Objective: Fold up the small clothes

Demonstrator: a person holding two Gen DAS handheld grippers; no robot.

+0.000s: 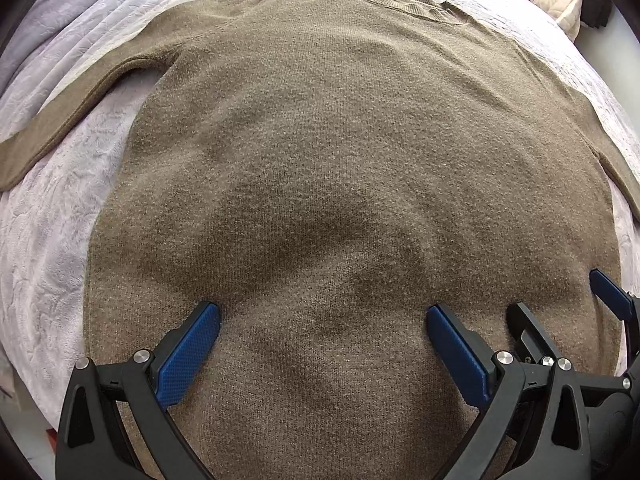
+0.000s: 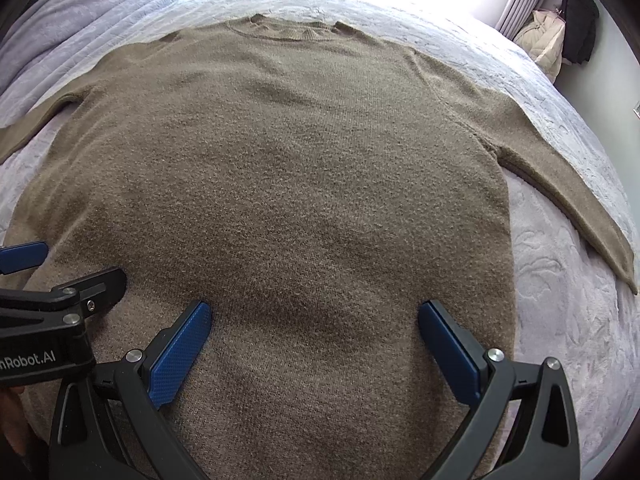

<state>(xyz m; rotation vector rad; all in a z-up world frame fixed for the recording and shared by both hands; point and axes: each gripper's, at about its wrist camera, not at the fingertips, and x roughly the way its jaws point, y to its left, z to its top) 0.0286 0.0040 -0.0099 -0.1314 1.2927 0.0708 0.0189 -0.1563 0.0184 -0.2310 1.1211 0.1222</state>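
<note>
- A brown sweater lay flat on a pale bedspread, collar at the far side, sleeves spread to the left and the right.
- The left gripper was over the near part of the sweater, its blue fingers wide apart and holding nothing.
- The right gripper was just beside it on the right, also spread wide and empty.
- A cream jacket hung far right.
</note>
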